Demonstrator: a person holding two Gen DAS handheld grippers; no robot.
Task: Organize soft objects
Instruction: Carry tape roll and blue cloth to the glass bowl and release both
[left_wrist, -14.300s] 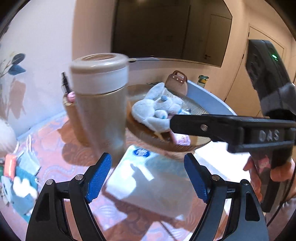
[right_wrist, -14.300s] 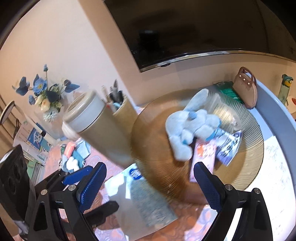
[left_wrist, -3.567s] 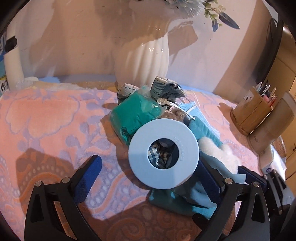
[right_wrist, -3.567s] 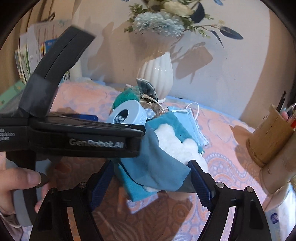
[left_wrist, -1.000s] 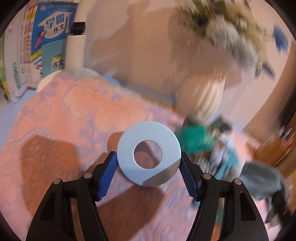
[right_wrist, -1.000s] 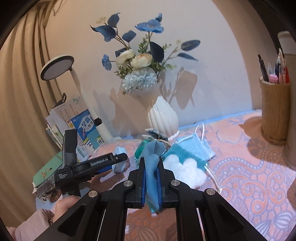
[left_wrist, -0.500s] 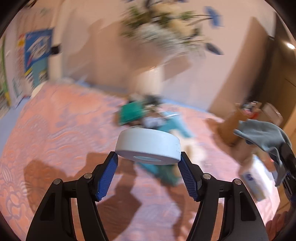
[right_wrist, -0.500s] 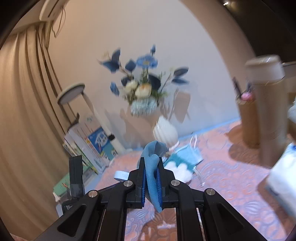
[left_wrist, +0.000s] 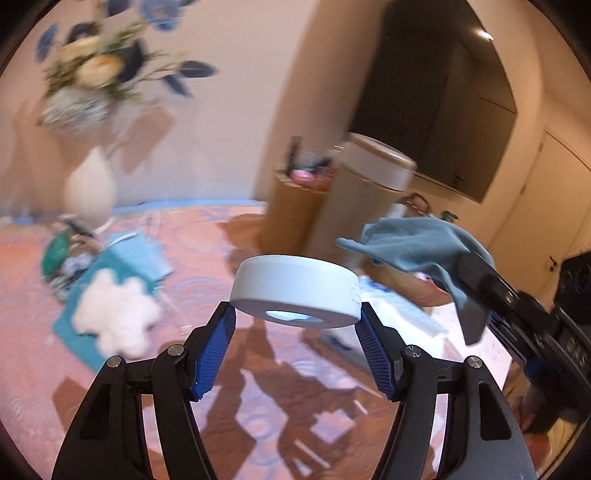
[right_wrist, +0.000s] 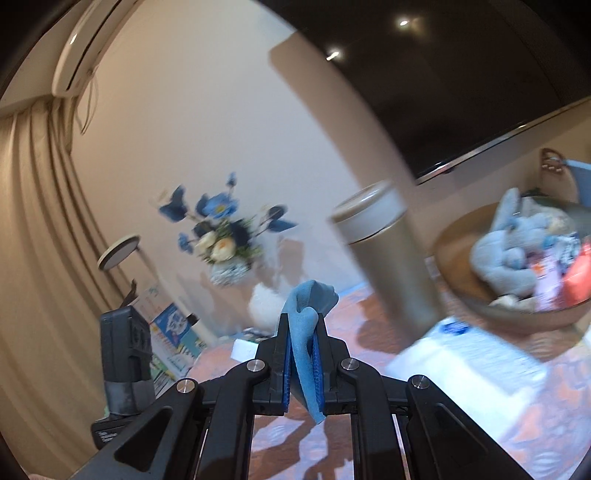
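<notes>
My left gripper (left_wrist: 297, 334) is shut on a pale blue foam ring (left_wrist: 297, 291), held flat above the orange patterned tablecloth (left_wrist: 258, 387). My right gripper (right_wrist: 303, 363) is shut on a blue cloth (right_wrist: 306, 332); in the left wrist view that blue cloth (left_wrist: 417, 247) hangs from it at the right. A brown bowl (right_wrist: 517, 314) at the right holds a grey-blue plush toy (right_wrist: 509, 251) and small packets. Back at the left lie a teal towel with a white fluffy piece (left_wrist: 114, 317) and other soft items (left_wrist: 59, 254).
A tall beige tumbler (right_wrist: 388, 254) and a pen holder (left_wrist: 291, 214) stand between the pile and the bowl. A white tissue pack (right_wrist: 465, 354) lies before the bowl. A white vase with flowers (left_wrist: 90, 192) stands at the back wall. Books and a lamp stand far left.
Both grippers have swung right, away from the soft pile toward the tumbler and bowl, and risen. The ring and the cloth stay held; the ring now lies flat.
</notes>
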